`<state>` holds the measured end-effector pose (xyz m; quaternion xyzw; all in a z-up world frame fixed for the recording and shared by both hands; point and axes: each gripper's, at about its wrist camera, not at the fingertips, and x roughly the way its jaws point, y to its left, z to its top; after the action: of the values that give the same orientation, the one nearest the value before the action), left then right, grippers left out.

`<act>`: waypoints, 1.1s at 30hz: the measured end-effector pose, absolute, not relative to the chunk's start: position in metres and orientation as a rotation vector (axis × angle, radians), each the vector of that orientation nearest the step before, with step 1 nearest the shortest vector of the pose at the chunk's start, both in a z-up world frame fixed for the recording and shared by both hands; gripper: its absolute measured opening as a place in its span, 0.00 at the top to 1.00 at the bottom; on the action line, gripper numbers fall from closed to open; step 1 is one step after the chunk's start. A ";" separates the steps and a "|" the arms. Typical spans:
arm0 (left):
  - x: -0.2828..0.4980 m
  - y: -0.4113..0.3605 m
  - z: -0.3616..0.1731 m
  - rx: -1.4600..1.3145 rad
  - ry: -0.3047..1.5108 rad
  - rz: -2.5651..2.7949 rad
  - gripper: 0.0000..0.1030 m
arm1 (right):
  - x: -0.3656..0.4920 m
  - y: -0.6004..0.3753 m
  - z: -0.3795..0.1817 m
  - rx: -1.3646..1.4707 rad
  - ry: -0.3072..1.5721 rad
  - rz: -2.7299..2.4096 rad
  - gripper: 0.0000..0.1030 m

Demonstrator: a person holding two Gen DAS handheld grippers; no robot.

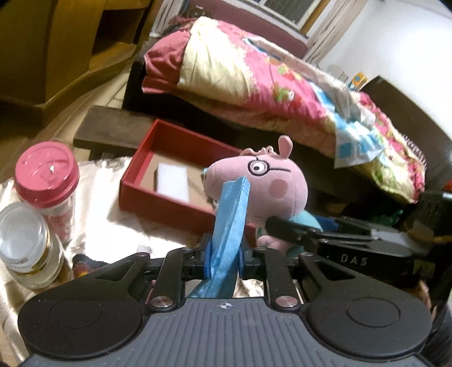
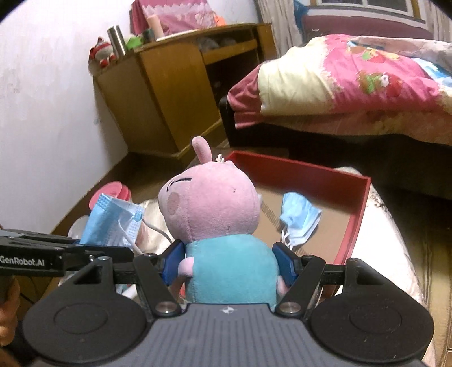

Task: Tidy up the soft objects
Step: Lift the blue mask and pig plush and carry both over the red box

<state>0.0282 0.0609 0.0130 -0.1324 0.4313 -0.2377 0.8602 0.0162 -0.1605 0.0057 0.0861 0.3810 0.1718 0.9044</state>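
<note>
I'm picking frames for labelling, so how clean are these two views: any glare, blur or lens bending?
Left wrist view: white cloth is blown out by glare, the jar with the pink lid is smeared, bed bowed by fisheye. Right wrist view: pig plush is fairly sharp, red box edges curve, corners are vignetted black.

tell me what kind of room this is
Most likely a home bedroom. A bed with a pink patterned quilt fills the back, a wooden desk stands against the wall, and a curtained window sits above the bed.
</note>
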 end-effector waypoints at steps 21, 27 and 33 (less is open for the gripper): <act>0.054 0.049 0.044 -0.354 0.798 -0.529 0.85 | 0.021 -0.186 0.032 0.288 0.649 0.280 0.59; 0.067 0.037 0.051 -0.322 0.768 -0.524 0.85 | 0.025 -0.194 0.038 0.314 0.613 0.247 0.59; 0.085 0.026 0.053 -0.306 0.743 -0.520 0.85 | 0.033 -0.200 0.040 0.327 0.591 0.214 0.59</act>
<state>0.0846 0.0260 0.0533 -0.1474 0.3576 -0.2503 0.8876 0.0328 -0.1999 0.0395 0.1599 0.2896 0.1047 0.9379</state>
